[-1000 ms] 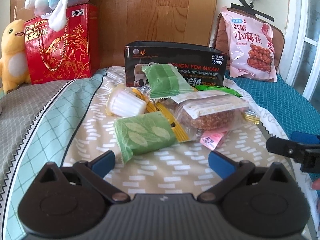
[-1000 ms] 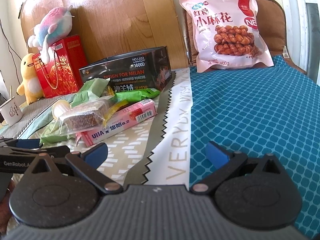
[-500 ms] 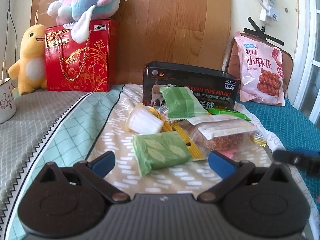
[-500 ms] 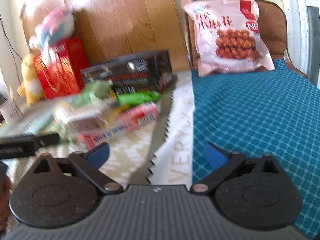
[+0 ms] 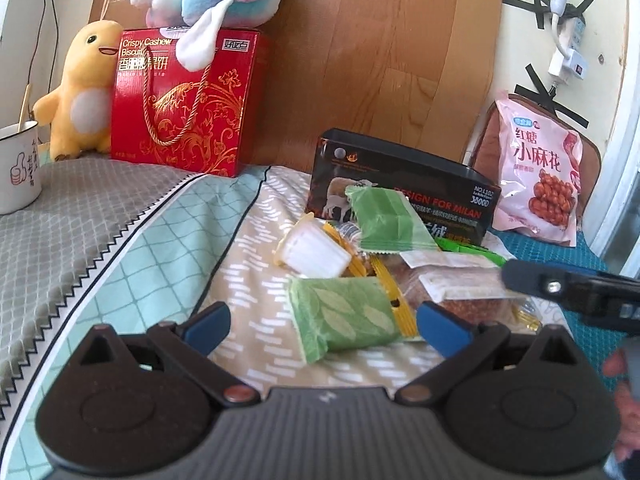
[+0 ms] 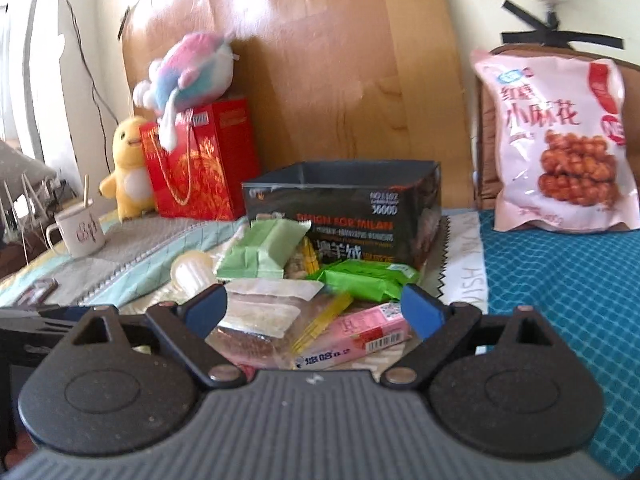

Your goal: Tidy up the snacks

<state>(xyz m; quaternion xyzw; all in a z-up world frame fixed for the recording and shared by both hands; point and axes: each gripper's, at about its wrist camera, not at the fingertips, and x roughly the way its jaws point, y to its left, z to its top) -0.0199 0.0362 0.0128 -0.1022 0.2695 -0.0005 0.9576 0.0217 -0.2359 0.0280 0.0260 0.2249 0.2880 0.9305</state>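
Note:
A pile of snacks lies on the patterned bed cover in front of an open black box [image 5: 400,184]. It holds a green leaf-print packet [image 5: 344,320], a white jelly cup [image 5: 312,250], a pale green packet [image 5: 390,220] leaning on the box, a clear pack of brown cake [image 5: 460,292], a pink bar [image 6: 360,336] and a bright green packet [image 6: 360,280]. My left gripper [image 5: 324,326] is open, just short of the leaf-print packet. My right gripper [image 6: 314,312] is open over the pile's near edge, gripping nothing. One of its fingers [image 5: 568,292] reaches in from the right.
A pink bag of fried twists [image 6: 560,148] leans on a brown cushion at the back right, above the blue cover [image 6: 560,300]. A red gift box [image 5: 184,104] with plush toys stands at the back left. A white mug [image 5: 18,168] stands at the far left.
The right gripper has swung left from the blue cover to face the snack pile. The left gripper has rolled and shifted, so the pile now sits right of its centre.

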